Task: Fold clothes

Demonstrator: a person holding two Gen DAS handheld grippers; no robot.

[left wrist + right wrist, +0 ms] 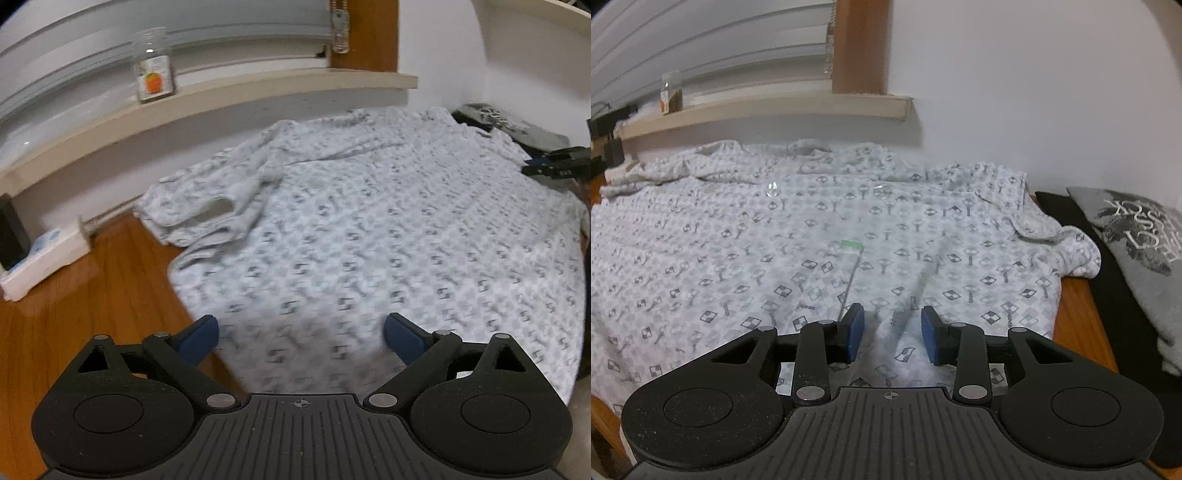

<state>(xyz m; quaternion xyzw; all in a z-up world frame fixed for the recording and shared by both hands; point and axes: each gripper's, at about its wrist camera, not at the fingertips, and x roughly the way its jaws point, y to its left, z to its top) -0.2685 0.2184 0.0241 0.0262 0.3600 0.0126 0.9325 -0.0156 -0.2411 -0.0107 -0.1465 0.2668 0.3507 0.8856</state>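
Patterned shirt spread flat on the wooden floor, both tools hovering with nothing in them.

Left wrist view: the left tool [301,338] hangs released, pads wide apart, over the near edge of the shirt [369,229]. A bunched sleeve [207,210] lies toward 10 o'clock by the window ledge [221,99]; the other tool shows at 3 o'clock. Right wrist view: the right tool [892,332] is part open and empty above the hem, with the shirt [812,229] spreading toward 12 o'clock and a grey printed garment [1137,236] at 3 o'clock. Blur hides whether any fold exists, perhaps none. For a clean fold, I would pinch only a hem edge, both layers together, and lift evenly.
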